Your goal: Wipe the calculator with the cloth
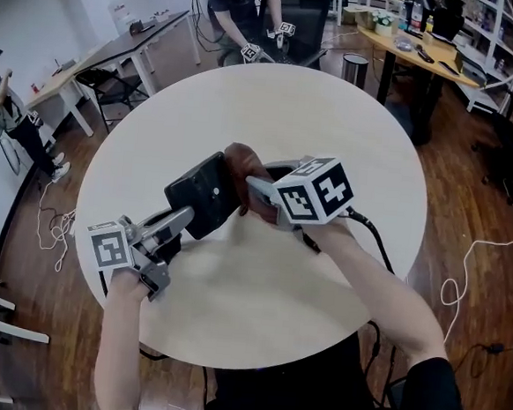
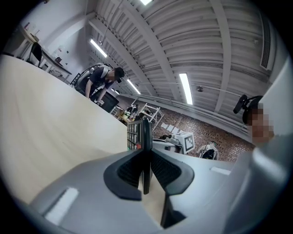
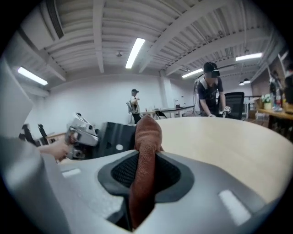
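Right hand-held gripper (image 1: 250, 190) is nearest, jaws pinched on one brown cloth (image 1: 239, 163); in the right gripper view the cloth stands bunched upright between the pads. Left hand-held gripper (image 1: 183, 219) has its jaws clamped on the thin edge of one black calculator (image 1: 202, 194). Left gripper view shows the key side left of that edge; the plain back faces the head view. Calculator sits between the two hand-held grippers, over the near-left part of the round worktop (image 1: 334, 117); can't tell if it touches the worktop. Cloth touches the calculator's right end. Only container: one dark bin (image 1: 355, 70) on the floor beyond the worktop, contents not visible. Count: 2 hand-held grippers, 1 calculator, 1 cloth, 1 bin
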`<state>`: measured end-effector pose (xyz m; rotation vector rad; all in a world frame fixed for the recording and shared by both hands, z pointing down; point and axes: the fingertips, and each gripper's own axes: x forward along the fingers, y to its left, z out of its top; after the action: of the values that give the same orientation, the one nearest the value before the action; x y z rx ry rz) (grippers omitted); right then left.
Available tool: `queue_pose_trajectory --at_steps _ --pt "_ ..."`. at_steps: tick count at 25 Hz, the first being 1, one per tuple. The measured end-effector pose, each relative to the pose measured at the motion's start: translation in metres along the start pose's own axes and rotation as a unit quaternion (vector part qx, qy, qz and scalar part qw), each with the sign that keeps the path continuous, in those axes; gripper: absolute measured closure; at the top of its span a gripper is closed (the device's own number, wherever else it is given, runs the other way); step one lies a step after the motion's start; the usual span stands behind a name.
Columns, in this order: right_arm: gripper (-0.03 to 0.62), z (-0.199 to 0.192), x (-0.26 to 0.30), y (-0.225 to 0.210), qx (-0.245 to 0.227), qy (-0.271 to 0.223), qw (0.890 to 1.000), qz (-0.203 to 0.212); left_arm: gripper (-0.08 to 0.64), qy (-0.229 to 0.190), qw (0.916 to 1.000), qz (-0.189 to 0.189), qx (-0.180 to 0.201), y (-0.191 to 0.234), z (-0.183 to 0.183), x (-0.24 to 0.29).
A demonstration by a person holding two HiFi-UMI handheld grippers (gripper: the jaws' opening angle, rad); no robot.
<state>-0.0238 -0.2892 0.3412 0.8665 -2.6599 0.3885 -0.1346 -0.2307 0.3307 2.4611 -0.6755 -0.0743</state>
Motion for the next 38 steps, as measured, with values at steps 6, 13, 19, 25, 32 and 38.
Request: queue_pose_trajectory --at_steps 6,13,19,25,32,38 --pt "0.500 -0.035 0.011 0.057 -0.064 0.053 0.995 0.051 0.503 -0.007 0.9999 -0.003 -0.013 0.004 -0.001 -0.001" --pt "0.500 -0.042 0.027 0.021 -0.165 0.125 0.978 -0.033 0.503 0.005 0.9999 -0.010 -0.004 0.002 -0.001 0.001" --pt "0.500 -0.029 0.026 -0.037 -0.158 0.136 0.971 -0.117 0.504 0.000 0.9998 -0.014 -0.012 0.000 -0.003 0.000" --pt "0.500 -0.004 0.006 -0.019 -0.090 0.051 0.992 -0.071 0.503 -0.001 0.9995 -0.019 -0.023 -0.002 -0.002 0.001" --pt "0.500 0.044 -0.003 0.098 -0.139 -0.051 0.986 0.071 0.503 0.003 1.0000 -0.005 -0.004 0.000 -0.001 0.001" --pt "0.500 0.060 0.018 0.097 -0.286 -0.031 0.957 -0.029 0.503 0.014 0.9997 0.002 0.018 -0.005 -0.001 0.001"
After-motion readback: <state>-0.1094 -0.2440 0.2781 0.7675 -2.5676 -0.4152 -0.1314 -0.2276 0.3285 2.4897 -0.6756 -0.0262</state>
